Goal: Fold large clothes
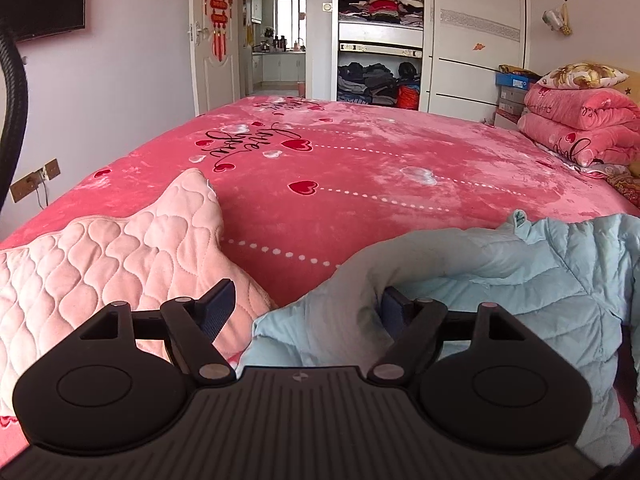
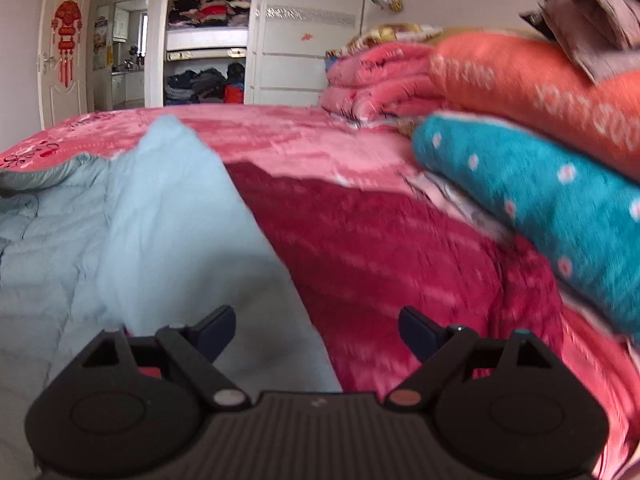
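Note:
A light blue puffer jacket [image 1: 500, 280] lies crumpled on the pink bedspread [image 1: 360, 160], at the lower right of the left wrist view. My left gripper [image 1: 306, 312] stands wide open over the jacket's near edge. A fold of the jacket bulges between the jaws and hides part of the right finger [image 1: 394, 312]; the left finger is clear of the cloth. In the blurred right wrist view the jacket [image 2: 120, 220] fills the left side. My right gripper [image 2: 318, 334] is wide open above the jacket's right edge and the bedspread [image 2: 400, 240], holding nothing.
A pale pink quilted garment [image 1: 100, 272] lies at the left beside the jacket. Folded pink blankets [image 1: 580, 128] are stacked at the far right of the bed. Close on the right sit a teal dotted blanket [image 2: 540, 200] and an orange one [image 2: 540, 88]. An open wardrobe [image 1: 380, 0] stands beyond the bed.

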### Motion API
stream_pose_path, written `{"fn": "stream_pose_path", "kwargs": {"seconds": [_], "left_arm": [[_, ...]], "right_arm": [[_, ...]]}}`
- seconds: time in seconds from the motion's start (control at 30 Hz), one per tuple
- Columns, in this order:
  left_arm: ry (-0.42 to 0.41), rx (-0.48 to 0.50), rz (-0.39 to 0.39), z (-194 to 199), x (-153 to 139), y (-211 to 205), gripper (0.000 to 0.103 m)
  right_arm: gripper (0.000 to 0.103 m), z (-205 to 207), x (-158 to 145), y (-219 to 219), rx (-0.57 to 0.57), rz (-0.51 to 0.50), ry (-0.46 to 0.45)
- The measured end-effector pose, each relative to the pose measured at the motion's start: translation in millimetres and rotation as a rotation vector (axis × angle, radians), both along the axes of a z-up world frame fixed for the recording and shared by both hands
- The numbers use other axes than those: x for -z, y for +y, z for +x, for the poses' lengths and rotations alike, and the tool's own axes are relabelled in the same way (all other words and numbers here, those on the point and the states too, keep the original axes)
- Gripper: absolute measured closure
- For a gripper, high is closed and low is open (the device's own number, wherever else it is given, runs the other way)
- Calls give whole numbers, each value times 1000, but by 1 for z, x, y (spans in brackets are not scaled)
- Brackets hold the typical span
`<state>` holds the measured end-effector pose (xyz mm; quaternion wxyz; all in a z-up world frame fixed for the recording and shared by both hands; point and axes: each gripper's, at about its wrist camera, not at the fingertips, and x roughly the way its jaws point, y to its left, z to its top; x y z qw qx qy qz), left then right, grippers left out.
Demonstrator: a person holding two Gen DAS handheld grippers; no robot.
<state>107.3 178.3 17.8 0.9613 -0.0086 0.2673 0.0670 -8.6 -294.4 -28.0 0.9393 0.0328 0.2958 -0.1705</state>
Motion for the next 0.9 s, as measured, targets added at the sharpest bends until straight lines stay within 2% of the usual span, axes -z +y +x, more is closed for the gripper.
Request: {"fn": "stream_pose_path", "kwargs": {"seconds": [0.2, 0.37, 0.4, 0.43, 0.5, 0.53, 0.6, 0.67, 0.8, 0.9], "left_arm": [[-35, 38, 38, -65, -2, -7, 7], [-18, 63, 71, -109, 3, -12, 6], [-10, 65, 70, -116, 4, -12, 6], [-5, 64, 72, -122, 5, -12, 6], [10, 64, 76, -132, 8, -10, 6], [21, 73, 80, -135, 11, -8, 6], [40, 74, 98, -139, 17, -8, 6], [66, 71, 100, -142, 24, -7, 6], [119, 46, 112, -147, 42, -5, 6], [157, 44, 99, -148, 50, -5, 6]], "right_arm": [[14, -24, 28, -10, 23, 188, 42], [14, -26, 42, -21, 57, 355, 39], [17, -25, 45, -23, 62, 384, 40], [20, -25, 48, -23, 63, 409, 43], [39, -24, 52, -23, 67, 425, 50], [44, -24, 52, -24, 70, 421, 45], [70, -25, 53, -24, 62, 434, 36], [85, -26, 50, -21, 54, 435, 33], [94, -27, 25, -16, 56, 321, -30], [95, -27, -6, -20, 66, 224, -107]]}}
